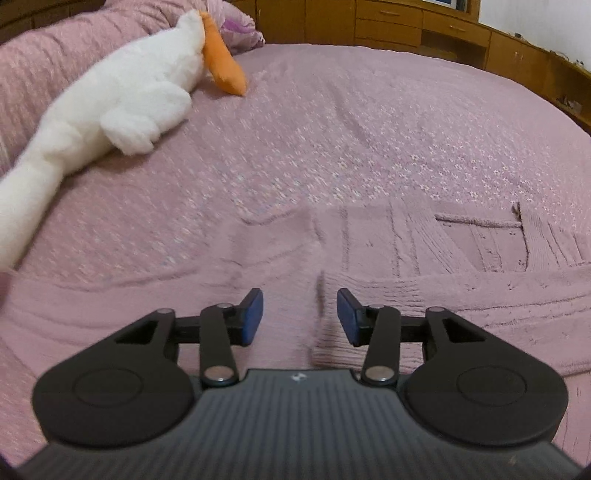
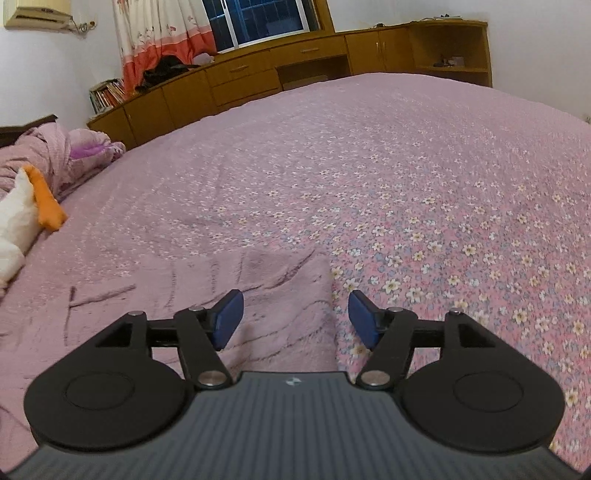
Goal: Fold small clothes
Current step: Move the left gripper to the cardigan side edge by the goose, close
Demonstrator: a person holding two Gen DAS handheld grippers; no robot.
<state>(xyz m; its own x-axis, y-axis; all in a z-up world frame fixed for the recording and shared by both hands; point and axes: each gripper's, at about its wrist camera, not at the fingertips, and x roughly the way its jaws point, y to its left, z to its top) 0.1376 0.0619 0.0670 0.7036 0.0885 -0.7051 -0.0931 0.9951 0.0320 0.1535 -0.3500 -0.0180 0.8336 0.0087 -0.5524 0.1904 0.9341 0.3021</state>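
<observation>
A pink knitted garment [image 1: 424, 266] lies flat on the bed [image 1: 351, 122], close below both cameras and nearly the same colour as the flowered pink bedspread under it. In the left wrist view its ribbed knit spreads across the lower half of the picture, with a squarish patch outlined by a raised seam on the right and a folded ribbed edge [image 1: 321, 321] running up between the blue pads. The left gripper [image 1: 300, 314] hovers over that edge with its fingers [image 1: 253, 317] apart; nothing is pinched between them, and the cloth beneath looks a little blurred. In the right wrist view one side edge of the garment [image 2: 288, 295] runs straight up the picture, with knit on the left and bare bedspread on the right. The right gripper [image 2: 296, 317] straddles that edge, its fingers [image 2: 360, 319] spread wide and clear of the cloth, holding nothing. Farther off on the bed, a white plush toy [image 1: 122, 96] with an orange part lies to the left, next to a bunched pink quilt [image 2: 66, 155]. Beyond the bed stand wooden cabinets [image 2: 258, 77] along the wall, under a window [image 2: 258, 18] with a flowered curtain [image 2: 159, 33].
</observation>
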